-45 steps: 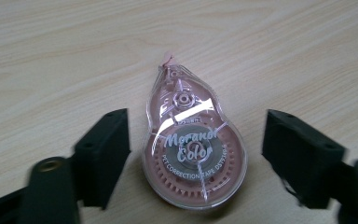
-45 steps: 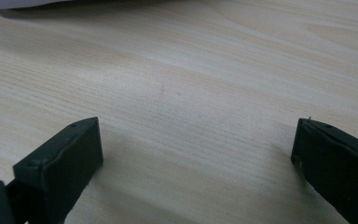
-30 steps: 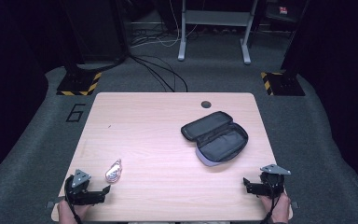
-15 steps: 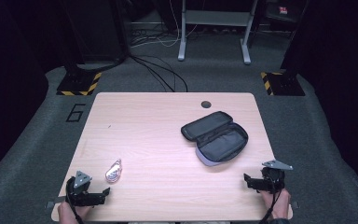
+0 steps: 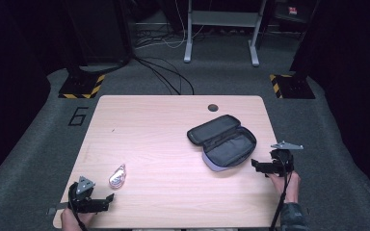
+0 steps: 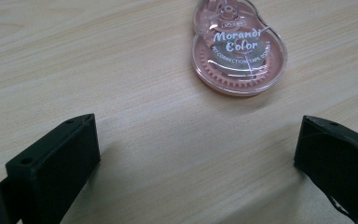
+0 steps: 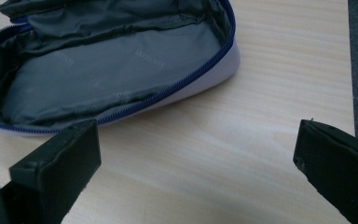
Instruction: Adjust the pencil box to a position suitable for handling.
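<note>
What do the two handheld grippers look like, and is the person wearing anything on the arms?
Both the left gripper and the right gripper are black, with blocky square-ended jaws, a grey three-cornered plate on top and a black cable trailing back. A dark sleeve covers the right forearm.

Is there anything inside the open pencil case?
No: in the right gripper view the pencil case lies unzipped and its grey lining is bare.

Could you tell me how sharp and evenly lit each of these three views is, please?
High view: bright light wooden table, dark surroundings, soft detail. Left gripper view: sharp label on the pink clear-plastic correction tape dispenser. Right gripper view: the open grey fabric pencil case mostly sharp, shaded inside.
</note>
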A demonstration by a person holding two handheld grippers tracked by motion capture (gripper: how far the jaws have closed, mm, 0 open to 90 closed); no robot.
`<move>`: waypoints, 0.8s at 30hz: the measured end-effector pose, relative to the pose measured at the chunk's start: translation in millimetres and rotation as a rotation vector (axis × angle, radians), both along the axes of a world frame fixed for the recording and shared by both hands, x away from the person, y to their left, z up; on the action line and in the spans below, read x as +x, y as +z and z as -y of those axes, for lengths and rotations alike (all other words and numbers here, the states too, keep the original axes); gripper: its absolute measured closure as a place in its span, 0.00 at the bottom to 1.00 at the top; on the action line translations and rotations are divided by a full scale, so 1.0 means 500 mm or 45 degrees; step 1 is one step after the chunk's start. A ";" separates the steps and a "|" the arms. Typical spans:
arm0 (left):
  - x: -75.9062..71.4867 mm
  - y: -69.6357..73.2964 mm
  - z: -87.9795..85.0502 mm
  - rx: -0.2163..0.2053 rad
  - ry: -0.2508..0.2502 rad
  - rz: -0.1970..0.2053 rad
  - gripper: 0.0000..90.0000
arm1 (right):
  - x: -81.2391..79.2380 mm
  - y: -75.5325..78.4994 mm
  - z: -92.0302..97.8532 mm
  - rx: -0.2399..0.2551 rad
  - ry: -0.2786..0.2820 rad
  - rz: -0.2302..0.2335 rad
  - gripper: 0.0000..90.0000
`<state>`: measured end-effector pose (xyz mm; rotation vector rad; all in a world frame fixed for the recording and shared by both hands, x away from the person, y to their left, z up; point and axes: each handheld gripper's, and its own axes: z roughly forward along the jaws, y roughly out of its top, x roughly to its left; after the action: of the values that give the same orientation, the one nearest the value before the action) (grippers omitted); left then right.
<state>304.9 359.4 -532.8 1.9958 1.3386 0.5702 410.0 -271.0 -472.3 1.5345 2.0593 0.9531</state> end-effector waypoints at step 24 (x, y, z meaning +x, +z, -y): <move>0.000 0.000 0.000 0.005 -0.004 0.007 0.00 | 0.132 0.013 -0.010 0.003 0.026 -0.023 0.17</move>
<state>305.0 359.4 -532.9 1.9974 1.3321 0.5771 475.9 -265.9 -466.0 1.5316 2.0909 0.9532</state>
